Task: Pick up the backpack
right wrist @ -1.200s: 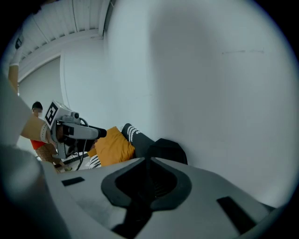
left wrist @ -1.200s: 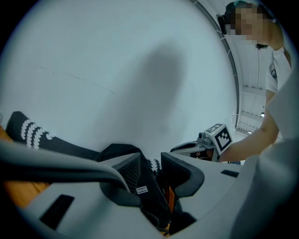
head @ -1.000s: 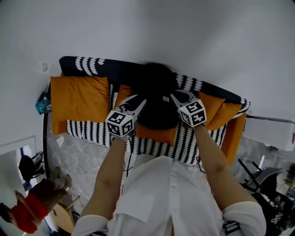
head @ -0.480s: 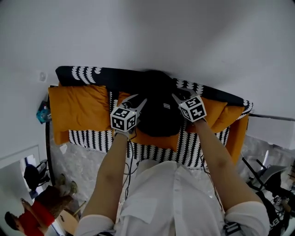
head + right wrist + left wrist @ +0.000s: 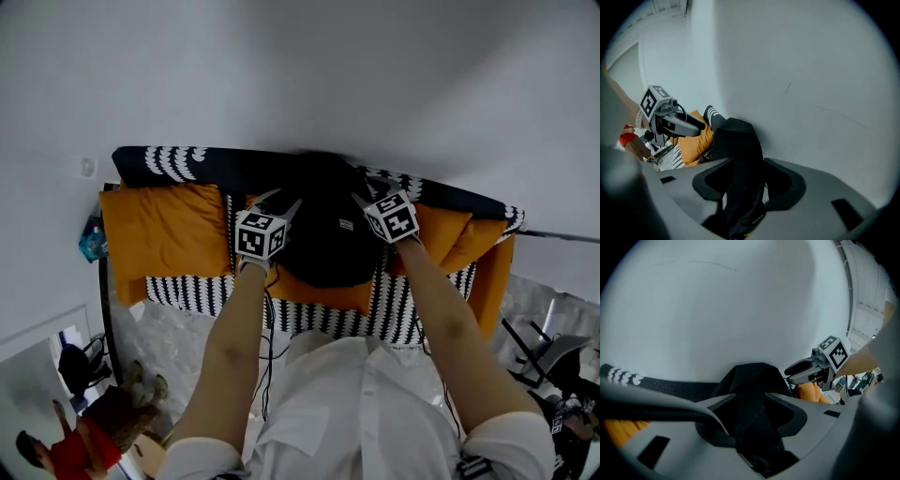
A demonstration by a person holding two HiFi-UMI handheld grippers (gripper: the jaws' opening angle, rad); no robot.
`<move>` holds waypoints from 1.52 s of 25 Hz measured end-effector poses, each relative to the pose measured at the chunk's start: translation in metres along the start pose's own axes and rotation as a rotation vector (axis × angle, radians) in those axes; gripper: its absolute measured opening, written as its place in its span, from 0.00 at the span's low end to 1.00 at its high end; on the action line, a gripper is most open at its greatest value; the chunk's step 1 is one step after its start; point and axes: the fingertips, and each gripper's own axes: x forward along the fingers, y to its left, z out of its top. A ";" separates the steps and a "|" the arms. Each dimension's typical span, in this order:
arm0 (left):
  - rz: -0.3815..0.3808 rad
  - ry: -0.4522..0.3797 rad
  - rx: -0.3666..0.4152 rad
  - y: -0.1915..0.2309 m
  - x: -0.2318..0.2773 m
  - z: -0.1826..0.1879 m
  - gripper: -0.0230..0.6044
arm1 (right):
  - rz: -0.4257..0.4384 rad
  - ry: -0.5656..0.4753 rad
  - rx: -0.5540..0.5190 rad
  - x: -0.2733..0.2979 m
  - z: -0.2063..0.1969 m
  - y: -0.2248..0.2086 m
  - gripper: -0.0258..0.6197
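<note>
Sofa [image 5: 178,161] bears black backpack [image 5: 323,225], head view. Left gripper view: left gripper [image 5: 750,399] spread, jaws just opened, backpack between, unclamped. Right gripper view: right gripper [image 5: 746,164] likewise. Approach step, judged; next, close and lift

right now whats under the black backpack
The backpack sits on an orange cushion, whose edge shows just below it, over a black-and-white striped cover. Whatever lies directly beneath the bag is covered by it and cannot be seen.
</note>
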 end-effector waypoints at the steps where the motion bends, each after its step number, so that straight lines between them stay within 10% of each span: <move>1: 0.006 0.010 -0.001 0.004 0.002 -0.002 0.34 | 0.000 0.007 0.003 0.004 0.000 -0.001 0.36; 30: 0.094 0.162 -0.015 0.038 0.063 -0.029 0.36 | 0.030 0.088 -0.006 0.043 -0.014 -0.003 0.29; 38: 0.125 0.133 -0.103 0.033 0.052 -0.033 0.21 | 0.015 0.073 0.018 0.032 -0.015 0.007 0.16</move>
